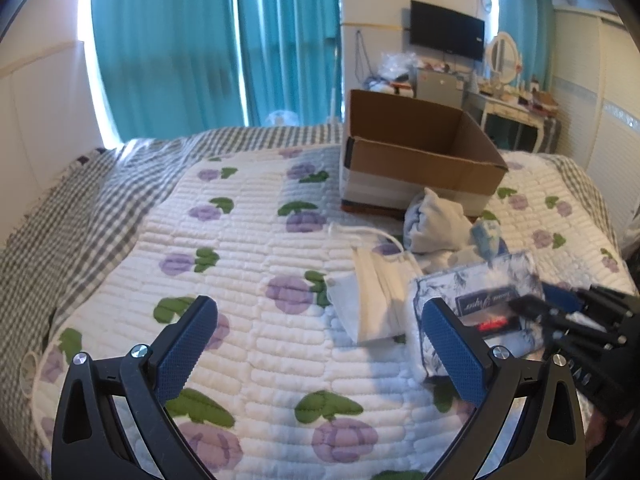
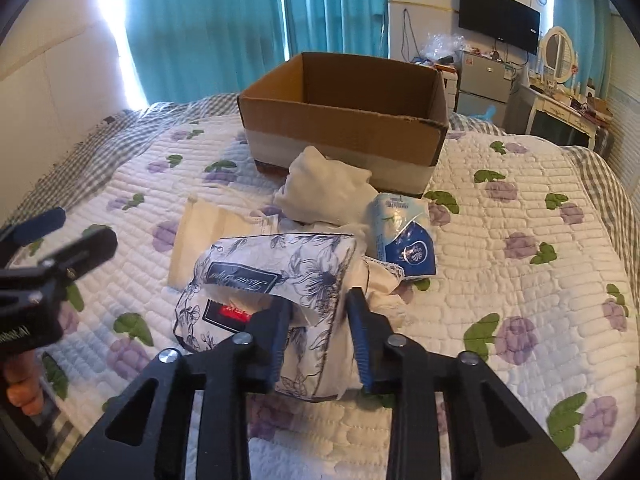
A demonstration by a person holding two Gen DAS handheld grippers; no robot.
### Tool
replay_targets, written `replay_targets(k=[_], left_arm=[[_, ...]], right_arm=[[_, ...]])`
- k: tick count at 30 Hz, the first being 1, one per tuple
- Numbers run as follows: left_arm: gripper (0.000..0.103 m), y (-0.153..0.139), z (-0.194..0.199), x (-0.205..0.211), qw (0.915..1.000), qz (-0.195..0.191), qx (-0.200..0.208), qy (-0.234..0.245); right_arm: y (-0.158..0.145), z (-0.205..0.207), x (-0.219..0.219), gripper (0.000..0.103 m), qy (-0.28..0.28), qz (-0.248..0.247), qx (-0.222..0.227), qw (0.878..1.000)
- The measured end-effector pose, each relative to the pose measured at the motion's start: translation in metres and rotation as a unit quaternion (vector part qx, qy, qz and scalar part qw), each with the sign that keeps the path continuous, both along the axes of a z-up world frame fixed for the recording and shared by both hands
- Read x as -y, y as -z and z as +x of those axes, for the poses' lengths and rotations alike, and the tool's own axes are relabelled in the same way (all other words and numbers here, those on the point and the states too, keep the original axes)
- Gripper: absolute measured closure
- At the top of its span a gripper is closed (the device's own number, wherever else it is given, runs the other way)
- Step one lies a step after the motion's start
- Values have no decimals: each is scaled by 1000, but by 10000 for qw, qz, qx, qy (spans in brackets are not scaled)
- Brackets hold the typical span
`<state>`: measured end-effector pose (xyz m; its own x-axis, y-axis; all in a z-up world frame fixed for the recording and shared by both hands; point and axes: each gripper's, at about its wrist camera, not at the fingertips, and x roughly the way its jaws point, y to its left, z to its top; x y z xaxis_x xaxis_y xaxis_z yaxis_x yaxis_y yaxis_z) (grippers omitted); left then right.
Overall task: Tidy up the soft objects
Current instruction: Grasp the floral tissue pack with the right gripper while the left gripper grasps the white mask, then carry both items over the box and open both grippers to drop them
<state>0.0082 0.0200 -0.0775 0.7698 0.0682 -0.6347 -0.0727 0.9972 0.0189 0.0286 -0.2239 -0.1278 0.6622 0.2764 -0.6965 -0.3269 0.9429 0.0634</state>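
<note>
A floral tissue pack [image 2: 276,280] lies on the quilted bed; my right gripper [image 2: 318,320] is shut on its near end. It also shows in the left wrist view [image 1: 480,300], with the right gripper [image 1: 532,308] on it. Behind it lie a white cloth bundle [image 2: 328,188], a blue tissue pack [image 2: 404,236] and a white face mask [image 2: 212,236]. The mask [image 1: 376,292] also shows in the left wrist view. My left gripper [image 1: 320,332] is open and empty, hovering over the quilt left of the pile. An open cardboard box [image 2: 344,120] stands behind.
The box [image 1: 420,160] sits on the far side of the bed. A checked sheet [image 1: 80,208] covers the bed's left edge. Teal curtains [image 1: 200,40], a wall TV [image 1: 446,30] and a cluttered dresser [image 1: 512,104] lie beyond the bed.
</note>
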Motion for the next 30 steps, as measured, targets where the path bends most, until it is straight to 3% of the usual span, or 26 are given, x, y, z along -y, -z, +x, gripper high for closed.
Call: replay_targets(k=[10,15,18,20,23,25,30], left_arm=[[0,-3,4,7,9999,-32,-129,59],[1,11,24,15,9989,-178,-381,229],[7,24,42,22,9980,-249,-443,376],[14,37,60,24,9968,-281,-628,402],[35,56,78,23,9938,-377,-951,429],[55,65,83,19,9907,-578,-1133,479],[82,66,76,19,9890,-757,-1113,620]], right_arm=[[-50,-17,27,83,91,324,703,9970],[-83,-7,58,83,333,399,1118,9924],[-92,4,71,83,400,335,1258,9907],[-93,13,76,83,404,200,1308,9904],[-86,24,83,83,424,164,1280,9907],[-79,30,85,83,427,199,1206,9916],[-61,40,87,83,429,192,997,9939]])
